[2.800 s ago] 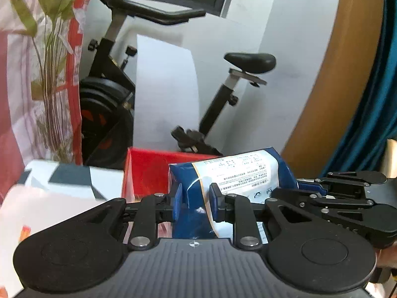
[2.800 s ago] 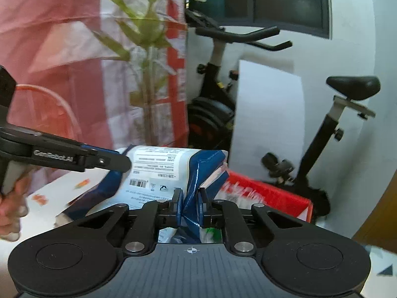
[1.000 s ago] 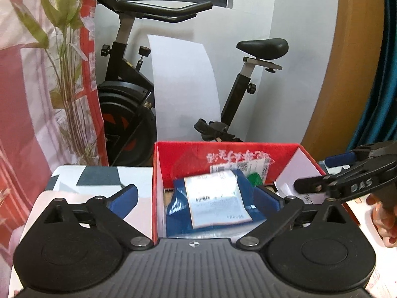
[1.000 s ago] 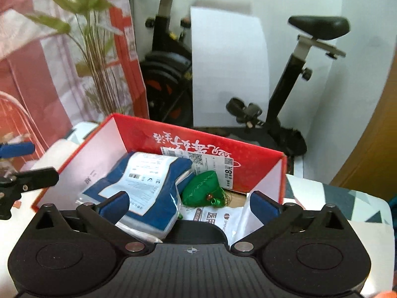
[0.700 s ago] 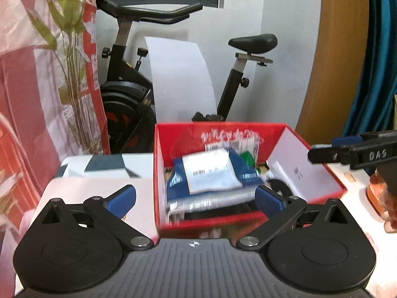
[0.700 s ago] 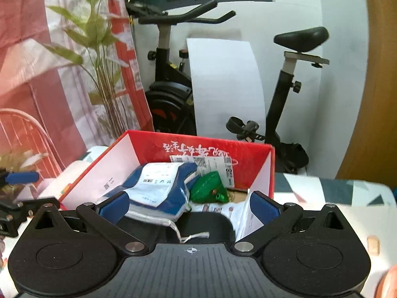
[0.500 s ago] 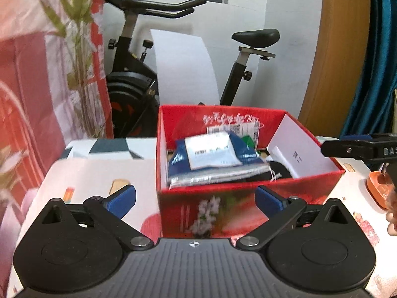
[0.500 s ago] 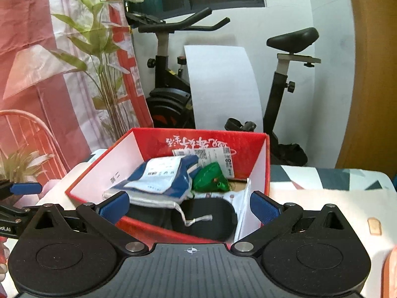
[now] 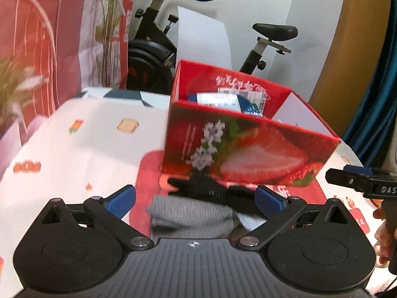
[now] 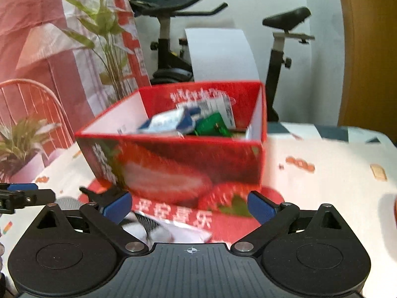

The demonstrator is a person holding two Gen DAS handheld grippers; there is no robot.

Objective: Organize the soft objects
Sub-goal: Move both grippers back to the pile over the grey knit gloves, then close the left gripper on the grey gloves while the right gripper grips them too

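at far left, a pink-and-white curtain with a printed green plant [image 10: 99, 24], a red wire chair back [image 10: 32, 99] and a potted plant in a pink pot [image 10: 22, 146] beside the table's left edge. spread over the table, a white cloth with small orange food prints [image 9: 74, 154], bare along the left side. near the table's front edge, a red printed mat with white lettering [image 10: 178, 217] under the goods.

on that mat, toward the front left, a folded grey knit cloth [image 9: 193, 216], touching a black fabric piece [image 9: 206, 188] just behind it; beside these, a crinkled white plastic packet [image 10: 158, 228], blurred. behind them, nearer the table's middle, an open red cardboard box with a strawberry print [image 9: 248, 154], holding a blue-and-white soft packet [image 10: 171, 121] and a green pouch [image 10: 213, 125] by the back wall.

left gripper [image 9: 196, 198] low over the grey cloth, blue pads spread wide, nothing pinched. right gripper [image 10: 188, 206] in front of the box, jaws wide but beginning to close, with only the mat and packet below, no contact on the pads.

behind the table, a black exercise bike [image 10: 173, 37] with a white curved sheet [image 10: 220, 52] leaning at it, against a white wall. at right, a brown wooden panel [image 10: 367, 49] and a teal curtain [image 9: 377, 74]. at the right table edge, part of a person's hand [image 9: 384, 236].
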